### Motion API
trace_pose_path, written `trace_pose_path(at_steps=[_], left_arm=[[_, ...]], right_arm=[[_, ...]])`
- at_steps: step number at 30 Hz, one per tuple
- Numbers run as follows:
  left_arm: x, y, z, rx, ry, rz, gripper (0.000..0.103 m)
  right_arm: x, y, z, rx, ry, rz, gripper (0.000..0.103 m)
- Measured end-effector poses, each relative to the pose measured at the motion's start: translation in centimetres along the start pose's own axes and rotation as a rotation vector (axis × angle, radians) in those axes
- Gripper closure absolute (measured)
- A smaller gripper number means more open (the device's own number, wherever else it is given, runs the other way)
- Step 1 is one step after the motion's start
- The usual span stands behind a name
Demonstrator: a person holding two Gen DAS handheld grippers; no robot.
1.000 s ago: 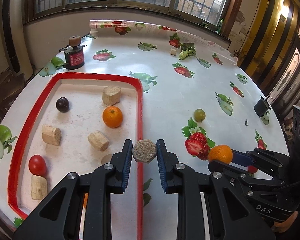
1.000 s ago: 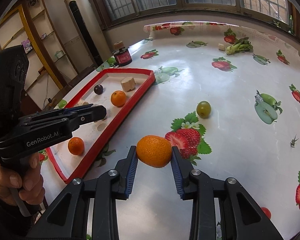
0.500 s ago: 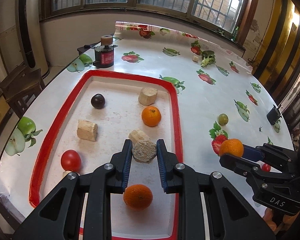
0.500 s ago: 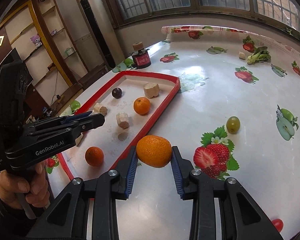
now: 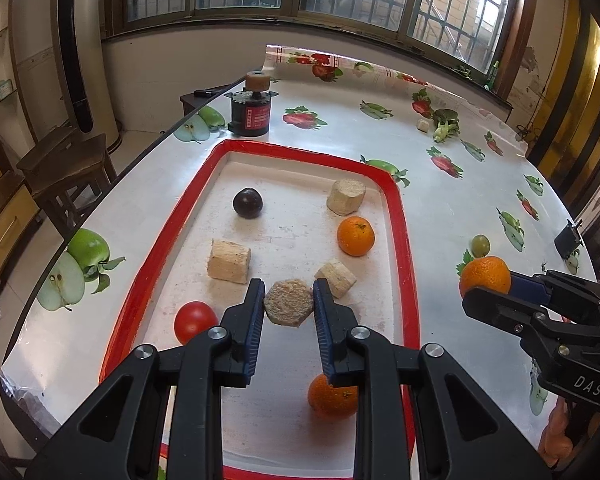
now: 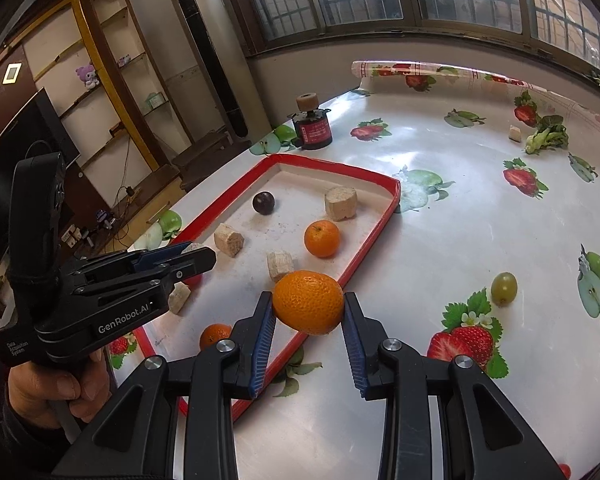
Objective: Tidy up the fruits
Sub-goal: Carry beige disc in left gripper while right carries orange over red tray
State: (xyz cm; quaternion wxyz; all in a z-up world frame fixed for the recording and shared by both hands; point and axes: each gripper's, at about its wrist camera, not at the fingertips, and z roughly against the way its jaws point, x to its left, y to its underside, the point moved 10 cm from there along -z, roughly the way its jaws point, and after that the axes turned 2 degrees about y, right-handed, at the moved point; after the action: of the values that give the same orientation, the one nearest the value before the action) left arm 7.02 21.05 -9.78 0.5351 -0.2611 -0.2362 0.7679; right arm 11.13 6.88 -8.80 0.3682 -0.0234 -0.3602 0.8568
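Note:
My left gripper (image 5: 288,304) is shut on a tan hexagonal chunk (image 5: 288,303), held above the red-rimmed tray (image 5: 398,216). My right gripper (image 6: 309,308) is shut on an orange (image 6: 308,302), hanging over the tray's right rim (image 6: 364,258). In the tray lie two oranges (image 5: 355,236) (image 5: 332,397), a dark plum (image 5: 247,202), a red tomato (image 5: 194,321) and several tan chunks (image 5: 229,261). A green grape (image 6: 503,287) rests on the tablecloth right of the tray. The right gripper with its orange (image 5: 485,275) shows at the right of the left wrist view.
A red-and-black motor with a cork wheel (image 5: 251,110) stands beyond the tray. A broccoli piece (image 6: 548,138) and a small tan cube (image 6: 514,133) lie far back right. The table's left edge (image 5: 100,208) drops to a wooden stool (image 5: 66,160). A hand (image 6: 56,390) grips the left handle.
Both grippers moved leftward: the left one carried its chunk from over the tray's right rim to above the tray's middle. The right one brought its orange from the tablecloth to the rim.

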Motion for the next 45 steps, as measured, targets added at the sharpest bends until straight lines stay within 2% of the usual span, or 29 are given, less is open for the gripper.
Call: trace_pose_path(at_steps=[8, 20, 27, 45], left_arm=[[1.1, 0.1, -0.4, 0.008, -0.011, 0.011, 0.081], [3.1, 0.3, -1.3, 0.039, 0.014, 0.070, 0.081], [2.2, 2.2, -1.8, 0.087, 0.057, 0.060, 0.081], [2.3, 2.8, -4.1, 0.136, 0.036, 0.065, 0.081]], right_arm=[[0.6, -0.6, -0.7, 0.003, -0.008, 0.003, 0.069], [0.9, -1.4, -2.4, 0.023, -0.022, 0.011, 0.069], [1.7, -1.4, -4.4, 0.050, -0.042, 0.024, 0.069], [0.7, -2.1, -9.0, 0.107, -0.007, 0.028, 0.069]])
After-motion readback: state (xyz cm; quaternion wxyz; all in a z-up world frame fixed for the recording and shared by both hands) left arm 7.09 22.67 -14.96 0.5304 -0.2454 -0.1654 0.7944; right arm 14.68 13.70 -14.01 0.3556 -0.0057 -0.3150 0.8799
